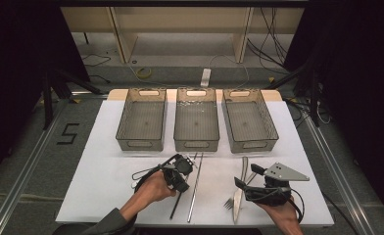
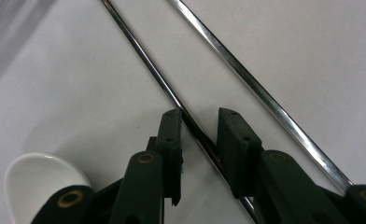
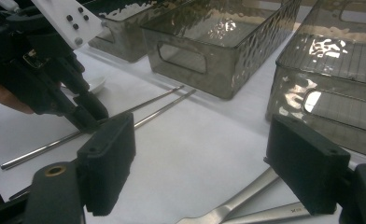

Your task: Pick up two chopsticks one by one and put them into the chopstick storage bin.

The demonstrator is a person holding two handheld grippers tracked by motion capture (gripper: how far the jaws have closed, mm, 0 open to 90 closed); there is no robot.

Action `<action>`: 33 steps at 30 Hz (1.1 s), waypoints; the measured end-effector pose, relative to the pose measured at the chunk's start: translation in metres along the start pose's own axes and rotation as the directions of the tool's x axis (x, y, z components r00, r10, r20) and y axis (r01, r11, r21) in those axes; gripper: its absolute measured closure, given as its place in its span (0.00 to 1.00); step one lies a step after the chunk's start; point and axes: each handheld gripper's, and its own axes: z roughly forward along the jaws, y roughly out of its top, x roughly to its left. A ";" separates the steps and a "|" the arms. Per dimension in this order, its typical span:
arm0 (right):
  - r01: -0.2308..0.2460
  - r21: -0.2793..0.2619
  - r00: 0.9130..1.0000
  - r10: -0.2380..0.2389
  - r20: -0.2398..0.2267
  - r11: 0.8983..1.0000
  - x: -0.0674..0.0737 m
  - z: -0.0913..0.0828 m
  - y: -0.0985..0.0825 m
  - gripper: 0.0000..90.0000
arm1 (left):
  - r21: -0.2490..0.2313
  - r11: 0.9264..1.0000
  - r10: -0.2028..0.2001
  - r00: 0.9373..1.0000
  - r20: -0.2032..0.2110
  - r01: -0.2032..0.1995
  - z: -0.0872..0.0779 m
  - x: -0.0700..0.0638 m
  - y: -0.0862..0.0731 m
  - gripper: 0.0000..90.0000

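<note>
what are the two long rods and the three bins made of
Rods: apparently polished metal, thin with bright mirror-like streaks. One lies between the left claw's pads. Bins: likely smoky translucent plastic, textured walls, moulded handle cutouts.

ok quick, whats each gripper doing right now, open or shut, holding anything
Left gripper: jaws straddle one metal chopstick on the table, pads not yet pressing it, so open.
Right gripper: jaws wide open, holding nothing, above the fork.

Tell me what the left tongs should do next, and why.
Probably finish closing: the left tongs straddle one thin silver metal chopstick on the white table, pads not yet pressing it. Once gripped, lifting makes sense.
</note>
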 end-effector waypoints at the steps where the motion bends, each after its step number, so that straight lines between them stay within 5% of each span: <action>1: 0.001 0.001 1.000 -0.001 0.000 1.000 0.000 0.000 0.000 0.28 | 0.006 1.000 -0.002 1.000 0.003 0.002 -0.001 0.001 0.000 0.79; 12: 0.002 -0.001 1.000 -0.002 0.001 1.000 0.000 -0.001 0.000 0.28 | 0.023 1.000 0.005 1.000 0.016 -0.006 -0.006 0.004 -0.004 0.88; 17: 0.005 0.004 1.000 -0.005 0.002 1.000 0.000 0.000 0.000 0.28 | 0.040 0.999 -0.006 1.000 -0.001 0.006 -0.001 0.004 -0.005 0.78; 33: 0.007 0.011 1.000 -0.007 0.005 1.000 0.000 0.001 0.000 0.28 | 0.072 0.997 0.009 1.000 -0.005 -0.008 -0.001 0.003 -0.001 0.81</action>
